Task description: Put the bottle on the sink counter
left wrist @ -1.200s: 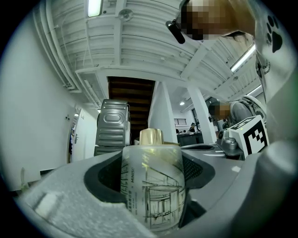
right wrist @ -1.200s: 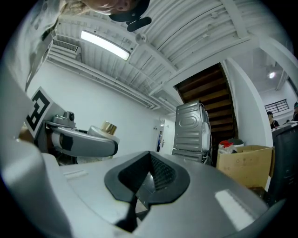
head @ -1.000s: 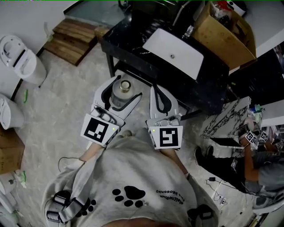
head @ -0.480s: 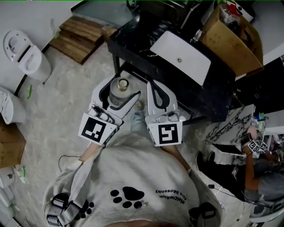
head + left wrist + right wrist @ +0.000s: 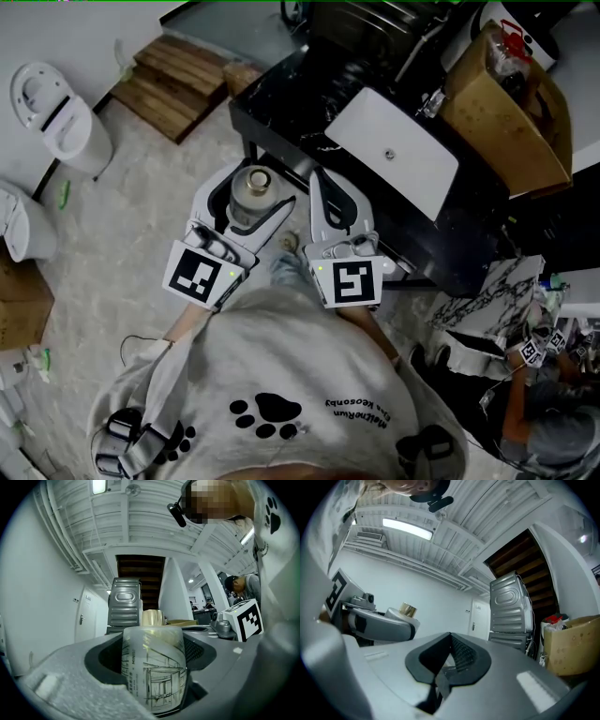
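L claw (image 5: 257, 187) was spread wide and pinching the bottle (image 5: 152, 667) by its body, a pad on each side, dark pad faces pressed against the frosted wall. Bottle had a pale see-through body w/ a black line drawing printed on it and a gold cap on top. It stood roughly upright in the grip, cap toward the head cam. R claw (image 5: 450, 638) was pressed together, nothing btwn its pads, held just beside the L one at about the same height, the two apart.

Both marker cubes sat close to the person's chest, over a grey shirt w/ a paw print (image 5: 267, 412).

Bottle hung above the pale floor (image 5: 141, 216), near the front-left corner of the black table (image 5: 281, 103), not on it. Table carried a white rectangular basin (image 5: 394, 150). A cardboard box (image 5: 511, 103) stood just beyond the basin, on the R side.

Further out: wooden boards (image 5: 178, 80) on the floor to the L of the table and a white toilet (image 5: 56, 117) well apart at far L. Another person (image 5: 548, 427) at lower R, partly cut off.
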`<state>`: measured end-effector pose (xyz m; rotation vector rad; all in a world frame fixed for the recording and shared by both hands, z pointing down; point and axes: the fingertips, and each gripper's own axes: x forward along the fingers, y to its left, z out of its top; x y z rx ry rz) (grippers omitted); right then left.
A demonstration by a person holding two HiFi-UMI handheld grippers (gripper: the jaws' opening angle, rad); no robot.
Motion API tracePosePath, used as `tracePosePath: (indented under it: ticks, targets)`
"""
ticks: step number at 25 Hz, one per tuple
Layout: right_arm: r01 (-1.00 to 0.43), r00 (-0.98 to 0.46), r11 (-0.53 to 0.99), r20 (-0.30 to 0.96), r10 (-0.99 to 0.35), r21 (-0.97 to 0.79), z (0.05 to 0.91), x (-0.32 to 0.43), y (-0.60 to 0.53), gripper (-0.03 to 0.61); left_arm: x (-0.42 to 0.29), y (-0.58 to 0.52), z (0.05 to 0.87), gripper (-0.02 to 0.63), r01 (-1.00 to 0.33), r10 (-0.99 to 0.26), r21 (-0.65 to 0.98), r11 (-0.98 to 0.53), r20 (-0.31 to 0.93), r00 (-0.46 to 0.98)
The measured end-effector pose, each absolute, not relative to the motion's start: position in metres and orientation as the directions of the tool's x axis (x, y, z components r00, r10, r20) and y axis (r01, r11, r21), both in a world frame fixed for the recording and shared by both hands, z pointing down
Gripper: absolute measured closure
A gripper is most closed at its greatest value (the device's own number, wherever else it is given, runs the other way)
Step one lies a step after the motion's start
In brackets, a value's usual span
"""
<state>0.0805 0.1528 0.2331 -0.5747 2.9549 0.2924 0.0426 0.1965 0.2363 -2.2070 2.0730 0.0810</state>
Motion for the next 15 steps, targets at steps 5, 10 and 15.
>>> tracePosePath:
  ticks: [5,10,15]
  targets:
    - [-0.390,-0.920,0.904,-0.114,-0.375,0.172,0.244,0.048,0.100,0.575,0.010,0.147,0.243,0.272,-0.997,-0.993,-0.046,-0.064,-0.095,0.068]
    - [-0.398,-0.917,0.906,-0.092,-0.388,0.145,0.250,0.019,0.047,0.575,-0.019,0.098,0.246,0.272,-0.997,-0.993,-0.023,-0.079,-0.084,0.081]
    - [-0.404,-0.915,0.909,-0.060,-0.400,0.103,0.261,-0.003,0.006,0.576,-0.040,0.057,0.249,0.272,-0.995,-0.992,-0.012,-0.099,-0.074,0.100]
